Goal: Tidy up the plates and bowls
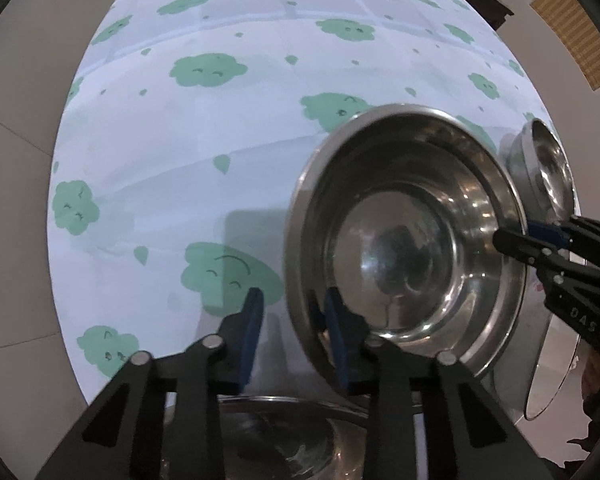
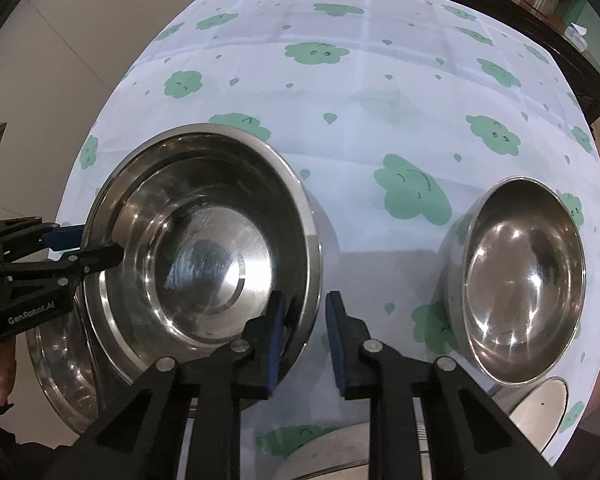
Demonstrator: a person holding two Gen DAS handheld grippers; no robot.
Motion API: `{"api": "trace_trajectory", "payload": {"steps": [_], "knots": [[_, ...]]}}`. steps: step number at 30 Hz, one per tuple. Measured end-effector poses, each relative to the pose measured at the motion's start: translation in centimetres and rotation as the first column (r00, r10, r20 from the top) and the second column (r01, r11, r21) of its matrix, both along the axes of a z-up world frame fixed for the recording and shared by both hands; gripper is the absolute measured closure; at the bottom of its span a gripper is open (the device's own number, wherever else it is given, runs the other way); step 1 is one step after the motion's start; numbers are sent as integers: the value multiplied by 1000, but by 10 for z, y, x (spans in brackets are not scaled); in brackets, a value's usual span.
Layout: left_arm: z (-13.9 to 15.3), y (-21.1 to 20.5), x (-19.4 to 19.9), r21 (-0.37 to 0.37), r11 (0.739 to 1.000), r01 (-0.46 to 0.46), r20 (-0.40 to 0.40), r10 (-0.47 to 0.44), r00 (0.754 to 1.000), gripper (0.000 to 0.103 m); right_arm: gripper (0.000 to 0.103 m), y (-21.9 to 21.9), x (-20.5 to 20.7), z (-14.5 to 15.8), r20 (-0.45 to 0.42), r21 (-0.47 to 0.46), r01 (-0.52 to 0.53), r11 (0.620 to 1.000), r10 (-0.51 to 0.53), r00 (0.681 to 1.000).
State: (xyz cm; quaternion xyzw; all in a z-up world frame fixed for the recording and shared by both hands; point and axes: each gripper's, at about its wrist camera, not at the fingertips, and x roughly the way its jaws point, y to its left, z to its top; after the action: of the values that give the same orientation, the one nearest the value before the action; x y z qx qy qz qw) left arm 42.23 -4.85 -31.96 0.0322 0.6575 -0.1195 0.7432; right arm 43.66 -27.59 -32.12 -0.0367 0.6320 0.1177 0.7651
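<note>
Gripping large steel bowl (image 2: pixel 204 240) rim, left gripper (image 1: pixel 292 320), right gripper (image 2: pixel 306 320)

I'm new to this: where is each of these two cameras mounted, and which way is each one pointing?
Left wrist view: sits on the left gripper, looking down along its blue-padded fingers, which straddle the rim of the large stainless steel bowl; the right gripper enters from the right.
Right wrist view: sits on the right gripper, looking down at the same bowl's opposite rim; the left gripper enters from the left.
Both share that bowl, the smaller steel bowl and the white tablecloth with green clouds.
</note>
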Motion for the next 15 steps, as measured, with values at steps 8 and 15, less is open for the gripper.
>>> {"api": "trace_trajectory", "payload": {"steps": [8, 15], "knots": [[0, -10, -3, 3, 1000, 25, 18, -25, 1000, 89, 87, 1, -2, 2, 0, 18, -5, 1000, 5, 1000], [12, -8, -3, 9, 999, 34, 53, -34, 998, 89, 87, 1, -3, 9, 19, 10, -7, 1000, 7, 1000]]}}
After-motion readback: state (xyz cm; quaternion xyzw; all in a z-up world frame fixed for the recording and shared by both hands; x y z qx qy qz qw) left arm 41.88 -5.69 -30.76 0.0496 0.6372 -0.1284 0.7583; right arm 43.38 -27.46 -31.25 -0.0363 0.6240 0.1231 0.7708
